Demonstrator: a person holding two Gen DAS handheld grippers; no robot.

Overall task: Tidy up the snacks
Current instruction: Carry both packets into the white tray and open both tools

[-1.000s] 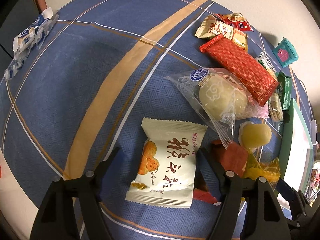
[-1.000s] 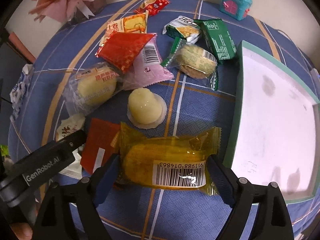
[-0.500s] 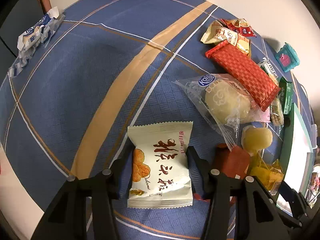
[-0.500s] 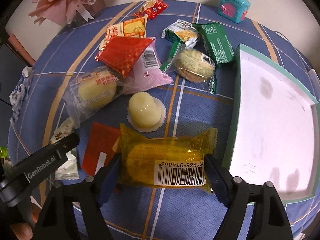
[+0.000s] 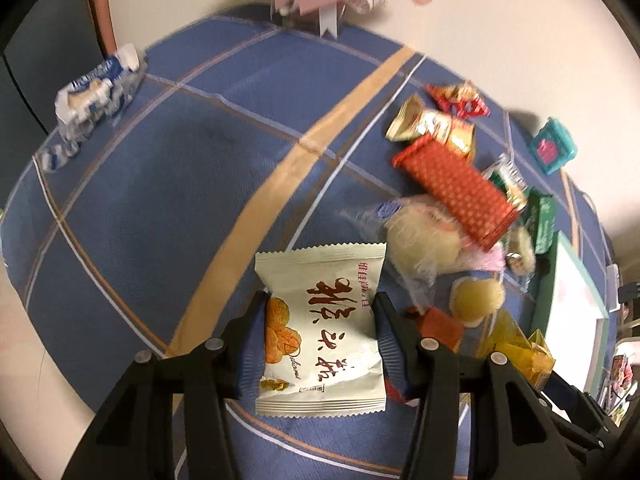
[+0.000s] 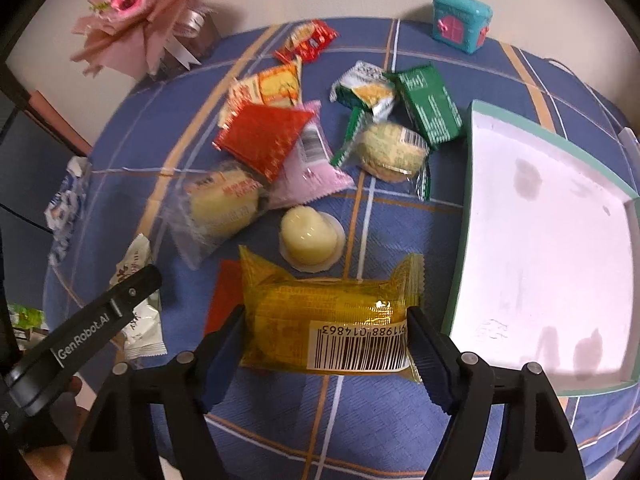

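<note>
My left gripper point(image 5: 320, 316) is shut on a white snack packet point(image 5: 320, 328) with red characters and holds it just above the blue tablecloth; the packet also shows in the right wrist view point(image 6: 138, 312). My right gripper point(image 6: 326, 328) is shut on a yellow barcode-labelled snack pack point(image 6: 328, 320), lifted a little off the cloth. A white tray with a green rim point(image 6: 460, 280) lies right of it. Loose snacks lie behind: a jelly cup point(image 6: 310, 236), a clear-wrapped pastry point(image 6: 220, 208), a red packet point(image 6: 262, 138), a pink packet point(image 6: 312, 176), green packets point(image 6: 430, 104).
A teal toy box point(image 6: 460, 22) and a pink bouquet point(image 6: 148, 12) stand at the table's far edge. A blue-white wrapper point(image 5: 94, 94) lies at the far left. A flat red packet point(image 6: 224, 300) lies under the yellow pack. The table edge is close below both grippers.
My left gripper has closed on the white packet and lifted it. My right gripper has closed on the yellow pack and raised it; both views have tilted up.
</note>
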